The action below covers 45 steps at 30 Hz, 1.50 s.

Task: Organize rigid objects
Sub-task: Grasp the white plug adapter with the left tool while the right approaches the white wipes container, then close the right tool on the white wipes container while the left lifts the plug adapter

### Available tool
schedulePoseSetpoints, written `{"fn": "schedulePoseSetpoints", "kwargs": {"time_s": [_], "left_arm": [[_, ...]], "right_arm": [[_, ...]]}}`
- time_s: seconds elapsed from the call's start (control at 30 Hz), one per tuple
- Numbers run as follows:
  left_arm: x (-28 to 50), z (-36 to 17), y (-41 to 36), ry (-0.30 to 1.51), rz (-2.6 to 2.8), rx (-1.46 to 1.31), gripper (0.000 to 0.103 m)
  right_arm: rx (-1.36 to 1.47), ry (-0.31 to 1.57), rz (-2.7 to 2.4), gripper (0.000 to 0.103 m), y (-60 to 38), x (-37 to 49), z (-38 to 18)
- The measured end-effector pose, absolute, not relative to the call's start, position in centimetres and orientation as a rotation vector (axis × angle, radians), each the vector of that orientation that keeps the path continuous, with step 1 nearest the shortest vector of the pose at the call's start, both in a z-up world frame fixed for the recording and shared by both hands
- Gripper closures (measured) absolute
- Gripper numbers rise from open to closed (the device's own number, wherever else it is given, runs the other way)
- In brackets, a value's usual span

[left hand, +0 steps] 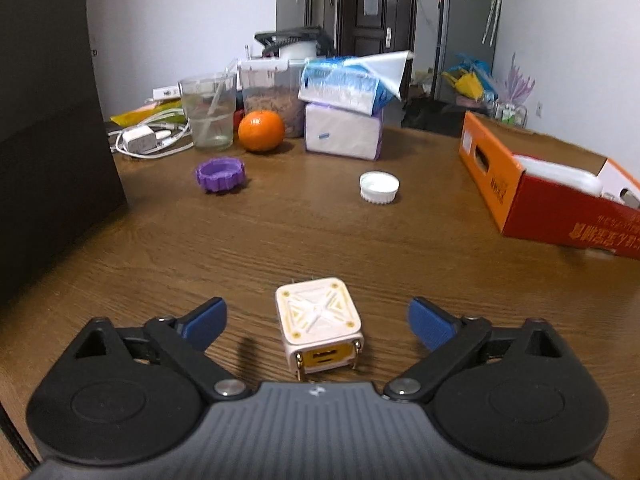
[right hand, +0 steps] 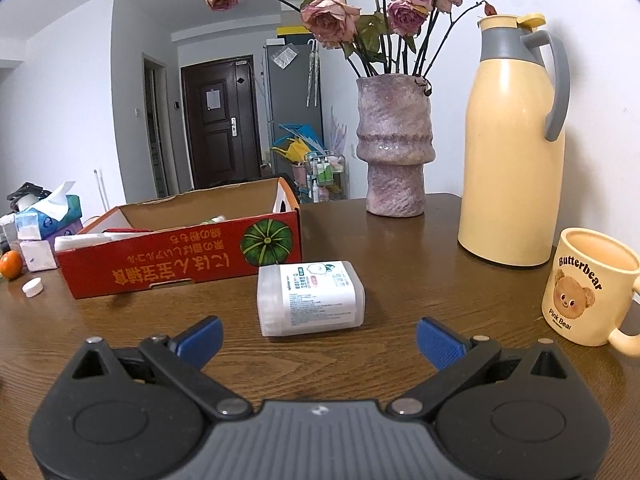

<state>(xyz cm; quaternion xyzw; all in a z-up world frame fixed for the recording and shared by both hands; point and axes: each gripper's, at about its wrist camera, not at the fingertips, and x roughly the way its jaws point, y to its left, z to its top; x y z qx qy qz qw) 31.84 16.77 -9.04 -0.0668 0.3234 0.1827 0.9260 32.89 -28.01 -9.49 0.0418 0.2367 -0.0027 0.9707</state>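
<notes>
The left gripper (left hand: 318,322) hangs low over the wooden table (left hand: 280,240), its jaws spread wide and gripping nothing; a small white cube-shaped charger (left hand: 318,322) stands on the table between the blue pads (left hand: 204,322) without touching either. The cube has no clear long axis; its yellow port face points toward the camera at 6 o'clock and its patterned face points up. From the charger, a white bottle cap (left hand: 379,187) lies at about 1 o'clock and a purple ridged cap (left hand: 220,175) at 11 o'clock, both well apart from it. The open red-and-orange cardboard box (left hand: 560,216) sits at 2 o'clock. The right gripper (right hand: 319,338) also has its jaws wide and empty. Just beyond them, at 12 o'clock, a white plastic container (right hand: 310,298) lies flat, long axis running from 9 to 3 o'clock, near the box (right hand: 180,264).
</notes>
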Motion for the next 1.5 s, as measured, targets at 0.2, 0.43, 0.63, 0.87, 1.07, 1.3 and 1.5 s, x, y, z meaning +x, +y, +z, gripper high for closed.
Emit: {"fn": "schedulePoseSetpoints", "kwargs": {"time_s": [0.2,0.43,0.63,0.87,1.07,1.3,1.5], "left_arm": [[32.6,-9.8,17.3,0.719,0.365,-0.15,0.06],[32.1,-9.4,17.2,0.69,0.36,-0.155,0.063],[31.2,-8.4,16.3,0.628,0.354,-0.143,0.063],[30.9,-7.9,15.8,0.594,0.353,-0.133,0.063],[30.6,-7.5,16.0,0.572,0.363,-0.148,0.063],[30.3,-7.1,15.5,0.552,0.358,-0.15,0.063],[30.3,-7.1,15.2,0.549,0.356,-0.15,0.063]], "right_arm": [[0.081,0.48,-0.009,0.0,-28.0,32.9,-9.6],[0.064,0.487,-0.013,0.0,-27.8,33.6,-9.9],[0.043,0.49,-0.014,0.0,-27.7,34.8,-10.1],[-0.008,0.506,-0.01,0.0,-27.0,37.0,-10.6],[-0.034,0.54,-0.015,0.0,-26.6,39.4,-11.0],[-0.044,0.573,-0.011,0.0,-26.2,41.5,-11.4],[-0.042,0.586,-0.019,0.0,-26.0,43.4,-11.6]]}}
